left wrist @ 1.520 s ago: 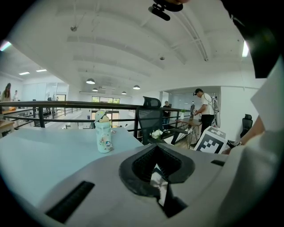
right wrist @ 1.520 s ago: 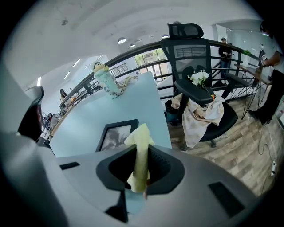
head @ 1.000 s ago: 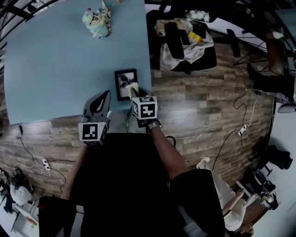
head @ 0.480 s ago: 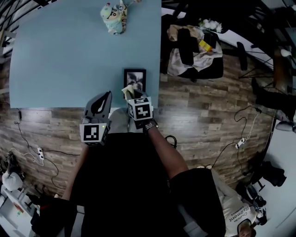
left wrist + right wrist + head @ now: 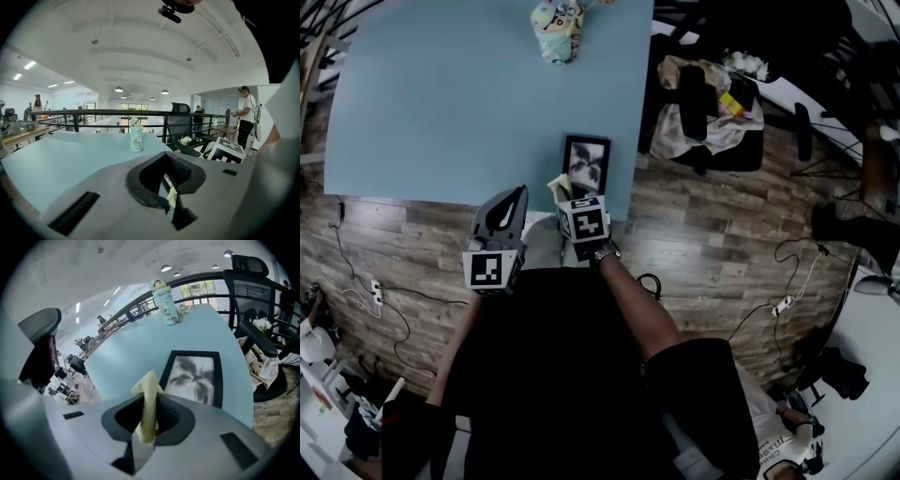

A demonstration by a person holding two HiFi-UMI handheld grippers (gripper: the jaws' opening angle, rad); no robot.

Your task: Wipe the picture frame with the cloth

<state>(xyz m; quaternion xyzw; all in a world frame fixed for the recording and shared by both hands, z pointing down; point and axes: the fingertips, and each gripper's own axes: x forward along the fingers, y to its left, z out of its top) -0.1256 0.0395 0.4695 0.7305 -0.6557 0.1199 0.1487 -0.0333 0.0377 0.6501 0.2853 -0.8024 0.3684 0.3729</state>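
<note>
1. The picture frame (image 5: 586, 166), black-edged with a grey leaf print, lies flat on the pale blue worktop (image 5: 441, 103) near its near right corner, just ahead and to the right of the right gripper (image 5: 565, 194).
2. The right gripper's jaws are pinched on a folded yellow cloth (image 5: 147, 404), which sticks up between them. The cloth's tip sits just beside the frame's near left corner. Whether the two touch cannot be told.
3. The left gripper (image 5: 516, 195) hangs at the worktop's near edge, to the left of the right one and well clear of the frame, its jaws pressed together on a thin slit. A pale scrap shows in that slit in the left gripper view, and what it is cannot be made out.
4. By count: one frame, one cloth, two grippers, one patterned bottle (image 5: 558, 19).
5. The bottle stands upright at the worktop's far side, well apart from the frame, with its figure-shaped lid on.
6. Beyond the worktop's right edge, one black office chair (image 5: 708, 112) on the wood floor (image 5: 694, 225) carries heaped fabric on its seat.
</note>
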